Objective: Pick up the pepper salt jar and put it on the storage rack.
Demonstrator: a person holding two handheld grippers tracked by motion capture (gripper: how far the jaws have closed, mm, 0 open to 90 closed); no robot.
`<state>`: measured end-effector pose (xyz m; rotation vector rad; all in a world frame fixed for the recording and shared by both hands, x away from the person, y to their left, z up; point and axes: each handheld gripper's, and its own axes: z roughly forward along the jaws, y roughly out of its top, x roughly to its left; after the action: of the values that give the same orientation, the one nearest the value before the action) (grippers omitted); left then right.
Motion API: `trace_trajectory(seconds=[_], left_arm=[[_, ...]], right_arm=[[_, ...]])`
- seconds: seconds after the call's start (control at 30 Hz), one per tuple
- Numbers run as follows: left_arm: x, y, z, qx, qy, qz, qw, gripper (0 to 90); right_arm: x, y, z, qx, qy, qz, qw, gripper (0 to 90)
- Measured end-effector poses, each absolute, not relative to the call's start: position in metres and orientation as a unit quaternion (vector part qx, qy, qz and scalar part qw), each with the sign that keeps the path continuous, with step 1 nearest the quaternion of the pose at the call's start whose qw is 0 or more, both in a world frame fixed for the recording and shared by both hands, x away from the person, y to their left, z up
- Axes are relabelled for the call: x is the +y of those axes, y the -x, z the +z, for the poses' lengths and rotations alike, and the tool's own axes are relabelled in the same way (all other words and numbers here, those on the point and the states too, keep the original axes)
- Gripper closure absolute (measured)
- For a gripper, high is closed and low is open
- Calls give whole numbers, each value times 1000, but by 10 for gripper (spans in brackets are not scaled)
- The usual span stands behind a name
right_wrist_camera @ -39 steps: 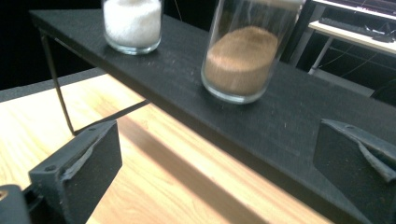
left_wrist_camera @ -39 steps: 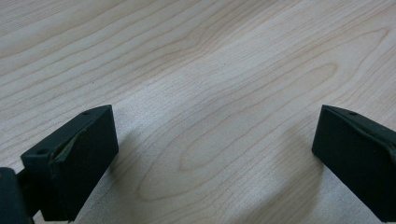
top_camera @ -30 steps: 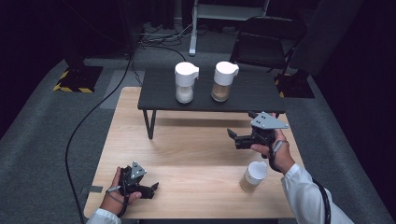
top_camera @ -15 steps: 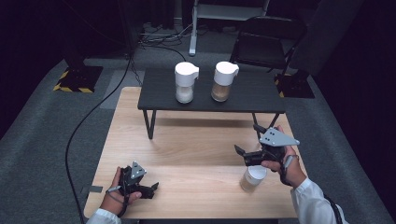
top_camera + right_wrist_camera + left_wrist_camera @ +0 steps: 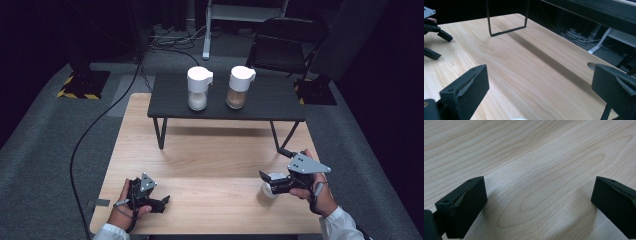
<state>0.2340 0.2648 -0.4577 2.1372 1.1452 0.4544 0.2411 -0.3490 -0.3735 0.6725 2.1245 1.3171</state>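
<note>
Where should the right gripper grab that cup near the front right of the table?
Grip the cup across its side wall, probably about mid-height, coming in level from the right. It stands upright and tapers downward, and the right gripper is open just above its rim, so lower it first.

high view: fixed above the person's edge, faces forward and down, far off; takes in the whole tabletop, the black side table and the floor behind.
left gripper view: rides the left tongs, tilted steeply down, very near the wood grain.
right gripper view: rides the right tongs, low and looking across the tabletop toward the side table's legs.
shared: the tabletop; the right gripper view also catches the left tongs at its left edge.
</note>
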Motion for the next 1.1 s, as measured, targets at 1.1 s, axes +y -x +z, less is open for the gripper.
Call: trace_trajectory(seconds=[1.1], left_arm=[[265,-234,-458,438,-817,174,331,2]], right_arm=[[-383,-207,-420,802,-252,471,269,7]])
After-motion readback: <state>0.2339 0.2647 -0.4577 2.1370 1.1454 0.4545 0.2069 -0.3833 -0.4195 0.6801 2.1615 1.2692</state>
